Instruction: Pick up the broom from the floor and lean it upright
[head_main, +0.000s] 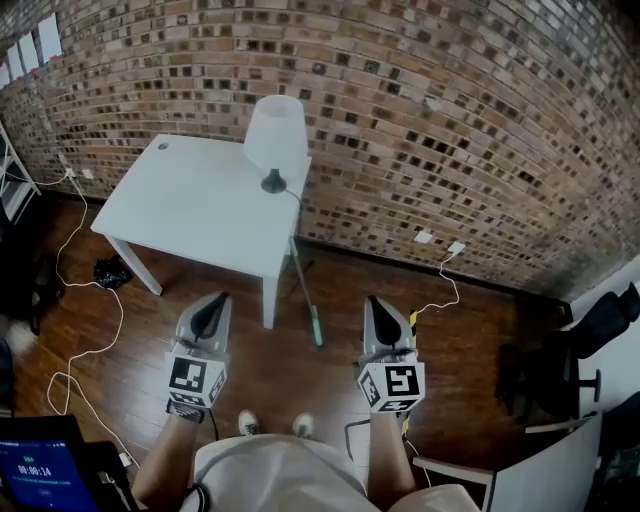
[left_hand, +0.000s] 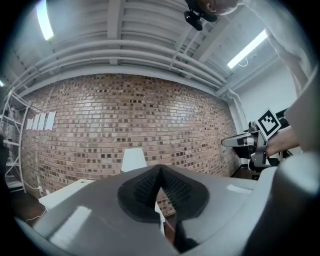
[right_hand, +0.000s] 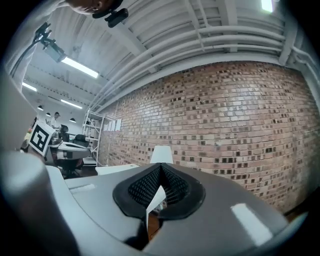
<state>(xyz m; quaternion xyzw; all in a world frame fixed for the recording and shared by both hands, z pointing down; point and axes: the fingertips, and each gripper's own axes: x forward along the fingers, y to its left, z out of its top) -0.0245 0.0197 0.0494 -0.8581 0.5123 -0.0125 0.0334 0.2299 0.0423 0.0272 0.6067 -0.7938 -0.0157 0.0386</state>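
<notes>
The left gripper (head_main: 216, 300), a grey two-jaw tool with a black-and-white marker cube, had its jaws closed together, and nothing was between the ribbed black pads. The right gripper (head_main: 376, 302), of the same kind, was closed and empty too. Both were held level in front of the person, well apart from each other and pointing toward the red-brown brick wall (head_main: 450, 120).

Between the two grippers and further out stood the thin, light-coloured broom with a teal lower end (head_main: 306, 292). The teal end was down on the dark wooden floor (head_main: 300, 385). The upper end of the stick seemed to rest against the front corner of the white rectangular table (head_main: 190, 205), beside its leg. The long axis ran from that corner down and toward the person, a little to the right in the head view. So the broom was tilted, not fully upright, with the handle pointing up and toward the wall.

In my judgement, the task looked finished, but the lean was not very safe. The stick touched only a corner, so it could roll off the edge, or the foot could slip on the smooth floor. A bump from a gripper or a push on the table would cause this. The white lamp with a dark round base (head_main: 275, 135) stood near that same corner, and its cord hung close to the stick.
</notes>
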